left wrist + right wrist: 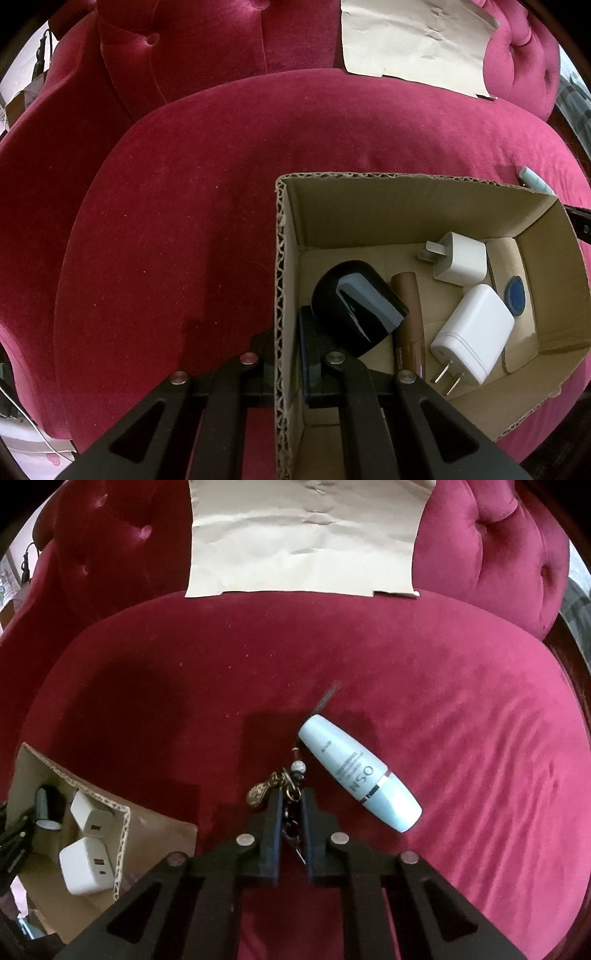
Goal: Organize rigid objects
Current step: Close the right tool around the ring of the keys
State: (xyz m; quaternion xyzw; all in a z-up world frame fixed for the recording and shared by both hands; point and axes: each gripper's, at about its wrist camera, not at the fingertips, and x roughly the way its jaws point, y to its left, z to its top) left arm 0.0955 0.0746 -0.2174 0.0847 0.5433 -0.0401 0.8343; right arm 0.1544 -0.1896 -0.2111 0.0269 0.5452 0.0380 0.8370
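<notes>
Two grippers are at work over a plush crimson velvet sofa seat [184, 221].

From the left wrist view, the left gripper [286, 363] is pinched tight on the near-left wall of an open corrugated cardboard box [406, 210], one finger inside and one outside the raw fluted edge. Inside the box lie a glossy black rounded device [354, 302], a slim brown tube [408, 321] with its long axis running from the near wall toward the far one, and two white plug chargers: the farther one [460, 258] with its prongs pointing left, the nearer one [474, 332] with its prongs toward the camera. A small blue disc [515, 295] rests on the floor of the box by the right wall. A creased sheet of tan paper [413, 40] leans on the tufted backrest.

From the right wrist view, the right gripper [291, 805] has its fingers drawn together on a keychain [286, 779] of brassy charms and beads lying on the seat, with the strand caught between the pads. Just beside it to the right lies a smooth pale blue bottle [354, 771], tapered at both ends, its long axis running diagonally from upper left to lower right. The box [122, 816] sits at the lower left.
</notes>
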